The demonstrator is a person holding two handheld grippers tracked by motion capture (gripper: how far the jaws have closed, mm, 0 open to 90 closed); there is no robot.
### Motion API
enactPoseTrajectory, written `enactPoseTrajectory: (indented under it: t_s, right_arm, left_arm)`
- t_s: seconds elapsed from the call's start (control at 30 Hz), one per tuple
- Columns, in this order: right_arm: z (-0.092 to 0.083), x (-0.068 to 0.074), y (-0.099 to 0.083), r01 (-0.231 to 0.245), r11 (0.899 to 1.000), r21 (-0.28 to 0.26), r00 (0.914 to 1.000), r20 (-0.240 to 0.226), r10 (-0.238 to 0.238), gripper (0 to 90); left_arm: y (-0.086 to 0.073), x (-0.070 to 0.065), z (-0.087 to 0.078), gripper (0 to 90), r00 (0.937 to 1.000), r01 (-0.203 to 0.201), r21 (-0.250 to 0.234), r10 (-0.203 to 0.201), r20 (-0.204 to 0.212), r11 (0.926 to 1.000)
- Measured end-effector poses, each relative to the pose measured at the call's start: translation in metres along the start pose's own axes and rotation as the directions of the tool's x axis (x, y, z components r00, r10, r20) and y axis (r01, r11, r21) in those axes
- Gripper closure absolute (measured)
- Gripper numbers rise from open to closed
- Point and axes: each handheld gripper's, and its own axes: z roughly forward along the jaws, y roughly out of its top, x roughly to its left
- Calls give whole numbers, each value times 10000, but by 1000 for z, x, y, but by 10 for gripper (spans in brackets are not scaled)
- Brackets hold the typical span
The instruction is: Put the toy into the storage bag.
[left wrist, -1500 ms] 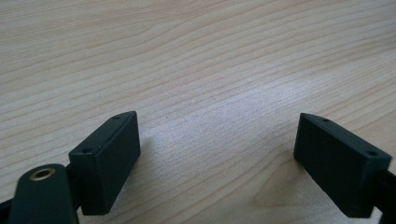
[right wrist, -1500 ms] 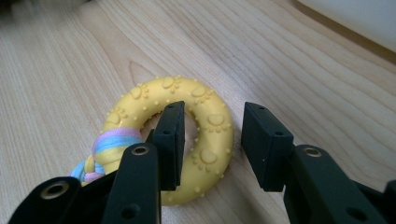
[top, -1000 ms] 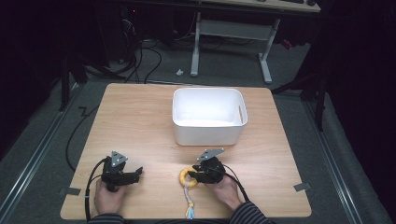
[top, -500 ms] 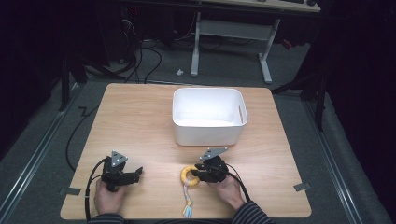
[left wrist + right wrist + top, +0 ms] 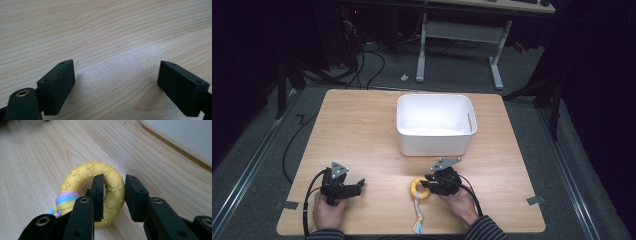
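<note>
I have the right gripper (image 5: 428, 184) clenched on the yellow ring toy (image 5: 100, 187), one jaw inside the hole, one outside, pinching its rim. The toy lies flat on the worktop (image 5: 362, 130) near my front edge, just short of the white bin (image 5: 435, 125). Its pastel rope tail (image 5: 418, 220) trails straight back toward me, so the long axis runs front to back. The left gripper (image 5: 116, 87) rests released over bare wood.
</note>
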Motion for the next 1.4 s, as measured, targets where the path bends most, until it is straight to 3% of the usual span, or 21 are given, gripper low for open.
enactPoseTrajectory:
  t_s: [1.1,1.4]
  right_arm:
    - [-58,-27,-13,-335,9989,-342,9977,580,355,706]
    - [-81,-36,-14,-436,9961,-772,9960,743,494,707]
  left_arm:
    - [0,0,0,149,10000,0,-1,0,-1,10000]
    - [0,0,0,149,10000,2,-1,-2,0,10000]
